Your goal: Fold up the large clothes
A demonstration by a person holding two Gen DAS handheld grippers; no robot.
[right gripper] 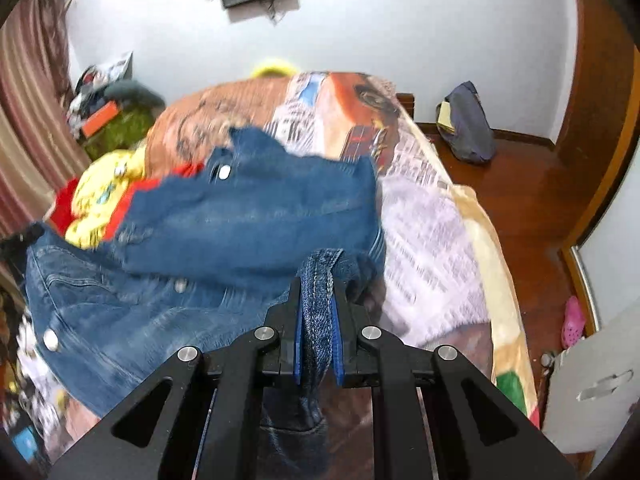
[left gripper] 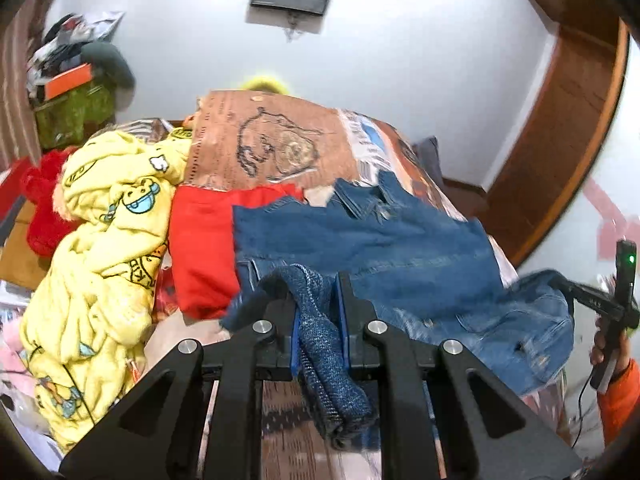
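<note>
Left wrist view: both jaws pinch the rumpled blue denim jacket [left gripper: 360, 236], spread across the bed [right gripper: 432, 216].

— The denim jacket [right gripper: 248, 216] smears in the right wrist view; its lower hem vanishes behind the right gripper [right gripper: 318, 300].

— And the yellow thing [left gripper: 264, 83] at top centre?

— Hidden behind the blanket [left gripper: 272, 140]; can't tell what.
</note>
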